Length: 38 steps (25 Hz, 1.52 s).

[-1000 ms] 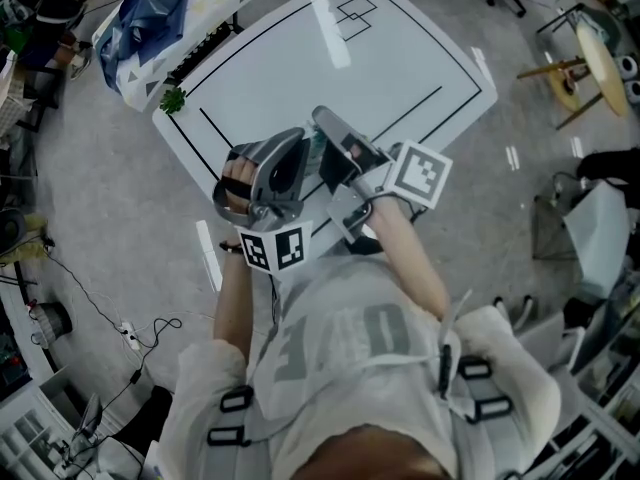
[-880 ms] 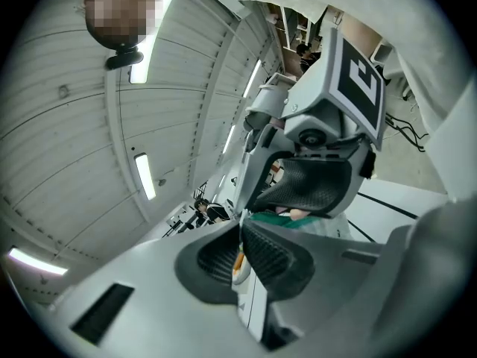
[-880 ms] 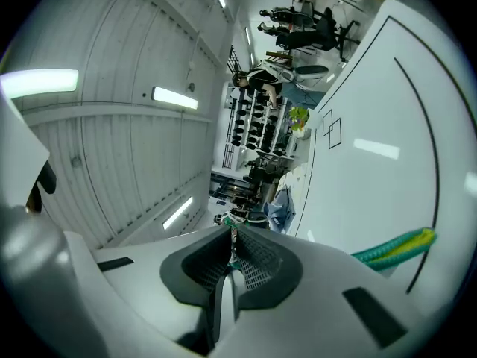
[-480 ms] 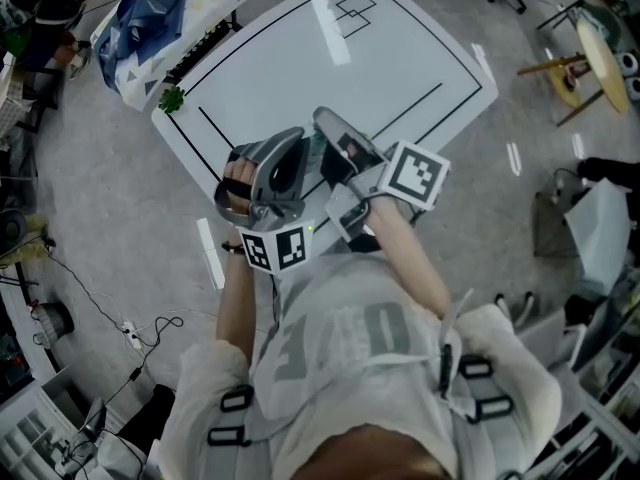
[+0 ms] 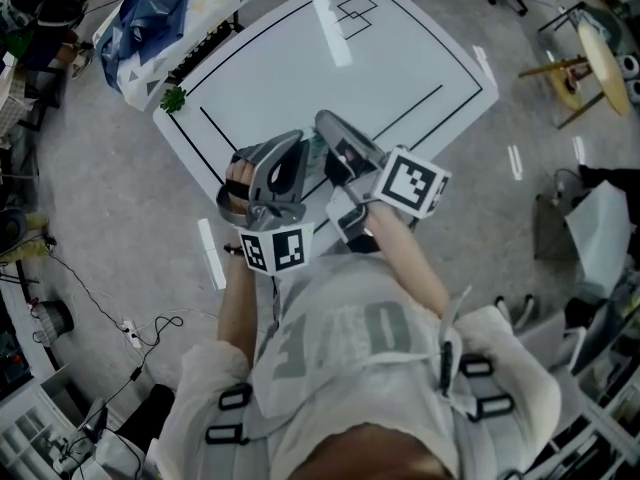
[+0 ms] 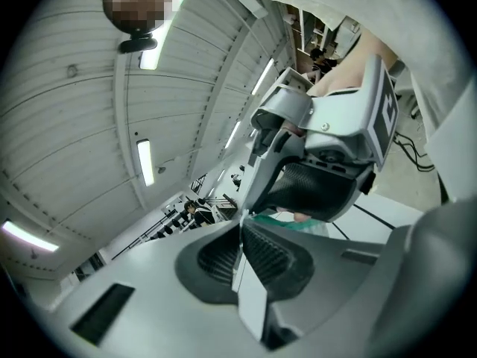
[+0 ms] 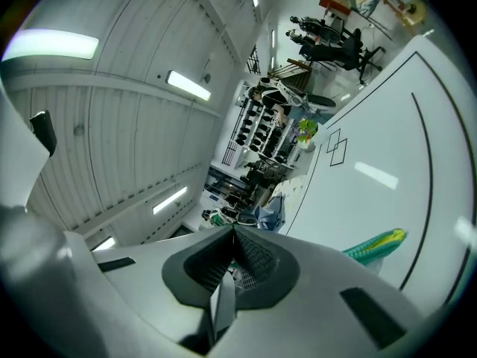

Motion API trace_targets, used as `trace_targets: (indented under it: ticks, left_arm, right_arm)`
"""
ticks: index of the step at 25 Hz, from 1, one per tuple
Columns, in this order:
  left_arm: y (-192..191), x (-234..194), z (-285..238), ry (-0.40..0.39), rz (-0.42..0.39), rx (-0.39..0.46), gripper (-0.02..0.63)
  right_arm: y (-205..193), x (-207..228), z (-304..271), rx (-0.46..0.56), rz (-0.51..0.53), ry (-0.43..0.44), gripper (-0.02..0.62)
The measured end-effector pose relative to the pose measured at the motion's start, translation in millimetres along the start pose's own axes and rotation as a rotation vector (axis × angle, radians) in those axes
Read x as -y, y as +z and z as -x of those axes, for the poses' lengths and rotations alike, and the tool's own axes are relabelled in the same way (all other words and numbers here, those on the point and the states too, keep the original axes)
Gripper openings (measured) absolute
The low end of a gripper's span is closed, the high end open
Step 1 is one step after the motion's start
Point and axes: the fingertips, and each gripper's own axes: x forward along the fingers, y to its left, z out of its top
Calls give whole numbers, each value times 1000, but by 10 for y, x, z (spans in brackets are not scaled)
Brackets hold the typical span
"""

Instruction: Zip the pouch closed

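A teal pouch (image 5: pixel 314 149) sits between my two grippers over the near edge of the white table (image 5: pixel 400 58), and they hide most of it. My left gripper (image 6: pixel 242 218) is shut, with the pouch's teal edge (image 6: pixel 298 222) running from its tips. The right gripper (image 7: pixel 232 230) has just been closing and its jaws now meet. A small pale mesh-like bit shows in the gap low between its pads (image 7: pixel 257 263); I cannot tell what it is. A green-and-yellow end of the pouch (image 7: pixel 376 246) lies to the right of those jaws. In the head view the left gripper (image 5: pixel 300 140) and right gripper (image 5: pixel 322 120) point away from me, side by side.
The table carries black marking lines and a small drawn square (image 5: pixel 355 13). A blue-and-white cloth bundle (image 5: pixel 160 18) and a small green plant (image 5: pixel 173 98) sit off its left corner. A wooden stool (image 5: pixel 590 63) and chairs stand to the right, and cables (image 5: pixel 130 333) lie on the floor to the left.
The right gripper rolled a little, so its marker cube now sits slightly lower and more tilted. The left gripper and the pouch have stayed in place.
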Motion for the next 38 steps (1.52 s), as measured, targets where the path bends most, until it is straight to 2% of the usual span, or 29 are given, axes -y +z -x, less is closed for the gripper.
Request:
trace_targets:
  ticks: [6,11,17,21,29,34,38]
  left_arm:
    - [11,-9,1,-3,37,-1,17]
    - [6,-98,42,38,114,-6,15]
    - [-3,-109,69,50,97,-8,15]
    - [-40,-226,119,79,190,-5,15]
    - [-80,-318,182,95,207,-11,15]
    - [-168,-560,240,146,223,-65,15]
    - [-303,-721,331,193,217,-97,15]
  right_arm:
    - [6,13,17,1,12,-12,8]
    - [65,60,76,24,20,-27,8]
    - [46,66,91,20,72,-42,8]
    - [101,128,137,30,109,-68,8]
    - [115,124,162,34,133,-78,8]
    - [187,224,207,44,210,-128,8]
    - [277,342,309,66,216,-163,8]
